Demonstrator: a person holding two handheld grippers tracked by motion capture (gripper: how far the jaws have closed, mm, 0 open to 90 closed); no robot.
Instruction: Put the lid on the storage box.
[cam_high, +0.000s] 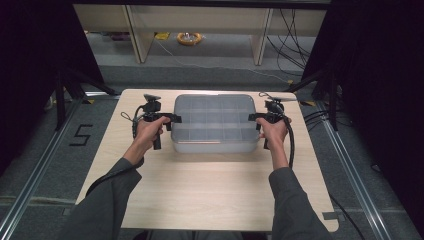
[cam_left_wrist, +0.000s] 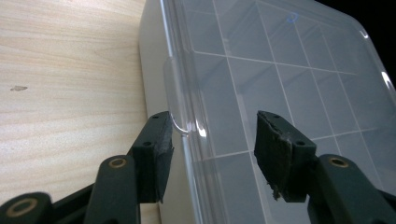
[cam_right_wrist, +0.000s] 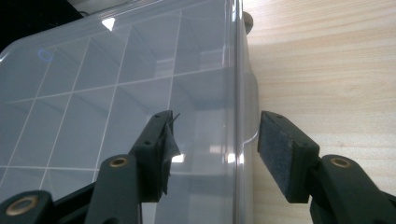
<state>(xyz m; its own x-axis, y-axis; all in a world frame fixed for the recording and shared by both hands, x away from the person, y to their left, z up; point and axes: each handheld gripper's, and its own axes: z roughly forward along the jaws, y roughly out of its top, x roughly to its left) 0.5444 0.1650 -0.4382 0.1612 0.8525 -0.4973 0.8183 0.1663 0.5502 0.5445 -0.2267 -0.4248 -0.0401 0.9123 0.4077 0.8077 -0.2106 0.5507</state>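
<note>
Clear lidded organiser box mid-frame on tabletop, flanked by left tongs and right tongs, both open astride its edges, lid not yet lifted.

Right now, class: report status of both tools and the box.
Left tool open, straddling left lid edge. Right tool open, straddling right edge. Clear compartment box closed, flat on table. Nothing in the way.
</note>
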